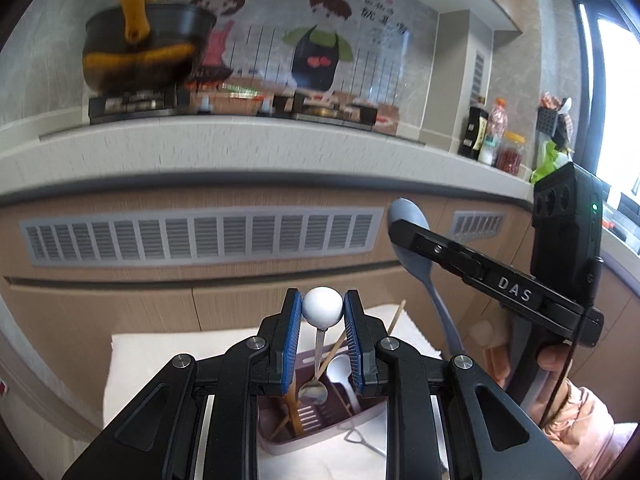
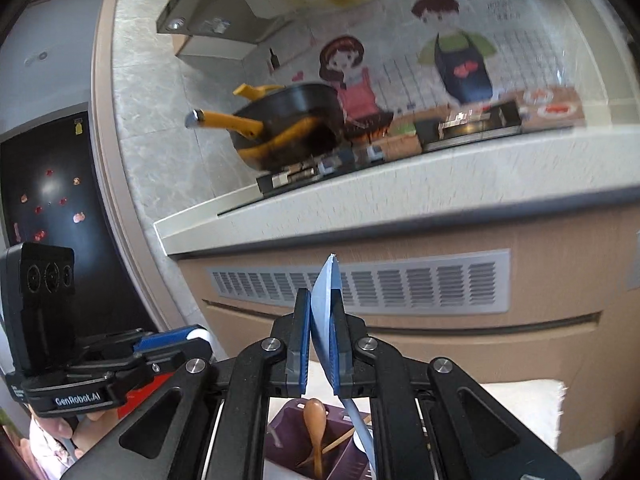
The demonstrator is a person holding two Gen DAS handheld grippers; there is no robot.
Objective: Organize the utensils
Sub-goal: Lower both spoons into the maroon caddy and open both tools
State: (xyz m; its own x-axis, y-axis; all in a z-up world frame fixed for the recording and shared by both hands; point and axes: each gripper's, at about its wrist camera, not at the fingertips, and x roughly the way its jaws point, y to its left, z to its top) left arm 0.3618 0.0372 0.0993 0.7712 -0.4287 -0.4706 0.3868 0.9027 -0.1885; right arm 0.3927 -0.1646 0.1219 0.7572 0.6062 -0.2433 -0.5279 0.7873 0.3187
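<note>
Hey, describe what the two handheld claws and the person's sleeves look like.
Both claws are black metal linkages with silver pivot bolts and blue ribbed pads. The right claw carries white DAS lettering, a black camera box with a green light and a thin black cable. The left claw reads GenRobot.AI. A pale pink sleeve covers the wrist.

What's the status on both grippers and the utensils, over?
Left gripper shut on white ball-end utensil. Right gripper shut on blue spoon. Both above purple holder. Nothing blocking.
</note>
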